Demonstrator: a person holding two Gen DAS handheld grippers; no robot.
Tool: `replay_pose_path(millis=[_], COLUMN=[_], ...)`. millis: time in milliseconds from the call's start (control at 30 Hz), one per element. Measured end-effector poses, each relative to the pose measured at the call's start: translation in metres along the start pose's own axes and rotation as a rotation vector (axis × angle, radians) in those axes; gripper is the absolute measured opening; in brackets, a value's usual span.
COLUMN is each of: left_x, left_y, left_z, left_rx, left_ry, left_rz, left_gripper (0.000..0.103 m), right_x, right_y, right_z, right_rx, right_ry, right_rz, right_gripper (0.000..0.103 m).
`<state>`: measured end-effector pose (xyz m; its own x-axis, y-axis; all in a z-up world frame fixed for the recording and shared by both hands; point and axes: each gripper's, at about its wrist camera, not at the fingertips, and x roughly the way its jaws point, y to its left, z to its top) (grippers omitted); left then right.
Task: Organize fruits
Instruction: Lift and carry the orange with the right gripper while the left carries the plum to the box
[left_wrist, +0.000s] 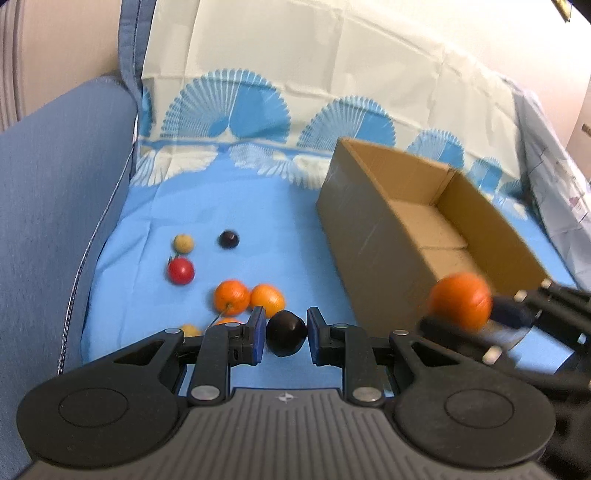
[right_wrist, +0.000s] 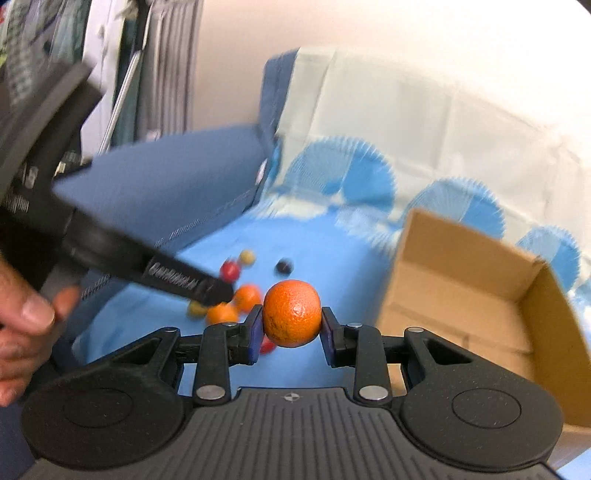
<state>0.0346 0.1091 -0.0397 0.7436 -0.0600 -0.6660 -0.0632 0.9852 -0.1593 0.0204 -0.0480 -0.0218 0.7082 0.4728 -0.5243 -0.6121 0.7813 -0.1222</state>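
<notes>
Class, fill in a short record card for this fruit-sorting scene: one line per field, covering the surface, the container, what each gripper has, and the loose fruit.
Surface: blue patterned cloth over a sofa seat
Container: open cardboard box, no fruit visible inside
Left gripper: shut on a dark plum
Right gripper: shut on an orange, raised above the cloth beside the box
Loose fruit on the cloth: red fruit, second dark fruit, yellowish fruit, two oranges
Person: one hand visible, holding the left gripper
</notes>
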Motion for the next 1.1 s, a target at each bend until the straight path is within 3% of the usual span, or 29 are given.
replay_pose_path(millis=[200, 367, 533, 633, 900, 1100], left_x=[-0.011, -0.012, -0.003, 0.009, 0.029, 0.043], left_y=[-0.022, -0.048, -0.073, -0.089, -0.12, -0.132], left_z=[0.017, 0.03, 0.033, 0.031, 0.018, 0.016], left_rx=[0.017, 0.039, 0.015, 0.022, 0.106, 0.135], left_ry=[-0.045, -0.073, -0.13, -0.138, -0.21, -0.208], left_rz=[-0.039, -0.076, -0.181, -0.21, -0.205, -0.207], left_gripper=[0.026, 0.026, 0.026, 0.026, 0.026, 0.026], right_x=[-0.025, -0.031, -0.031, -0.03, -0.03, -0.038], right_y=[-0.056, -0.116, -0.172, -0.183, -0.207, -0.218], right_z=[0.024, 0.026, 0.015, 0.006, -0.008, -0.016], right_rx=[0.032, 0.067, 0.226, 0.245, 0.209, 0.219], right_ry=[-0.101, -0.131, -0.135, -0.123, -0.09, -0.091], right_rz=[-0.074, -0.148, -0.187, -0.213, -0.306, -0.362], right_gripper=[0.033, 0.033, 0.033, 0.033, 0.033, 0.033])
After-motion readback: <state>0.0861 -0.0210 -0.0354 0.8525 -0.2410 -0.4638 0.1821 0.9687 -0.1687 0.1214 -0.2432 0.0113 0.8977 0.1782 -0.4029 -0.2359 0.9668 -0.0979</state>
